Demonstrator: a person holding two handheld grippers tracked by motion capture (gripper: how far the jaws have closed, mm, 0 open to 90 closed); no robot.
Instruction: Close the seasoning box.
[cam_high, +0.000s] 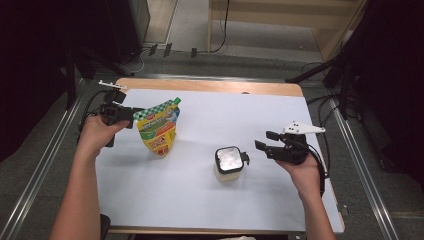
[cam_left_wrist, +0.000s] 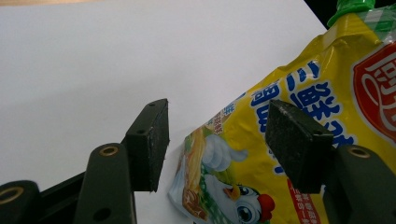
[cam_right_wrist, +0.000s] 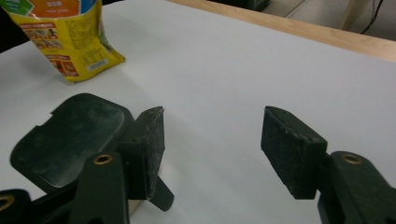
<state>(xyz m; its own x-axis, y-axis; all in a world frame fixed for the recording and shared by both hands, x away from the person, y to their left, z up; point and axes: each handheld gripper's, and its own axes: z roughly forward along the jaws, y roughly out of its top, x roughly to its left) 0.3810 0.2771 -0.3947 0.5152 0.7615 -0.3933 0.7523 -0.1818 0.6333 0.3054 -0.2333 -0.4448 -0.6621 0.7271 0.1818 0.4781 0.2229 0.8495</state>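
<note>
The left gripper (cam_high: 131, 116) has its jaws apart at the upper edge of a yellow pouch (cam_high: 159, 127) with a green cap (cam_left_wrist: 351, 6), one pad in front of the print, no pinch visible. The right gripper (cam_high: 266, 141) stands open and empty just right of the black-lidded jar (cam_high: 229, 163). Pouch and jar stand apart on the white table sheet (cam_high: 250, 115), nothing between them.

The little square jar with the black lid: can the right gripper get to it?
Probably yes. The right gripper is open beside the small square jar with the black flip lid, and only bare white table lies between them.
</note>
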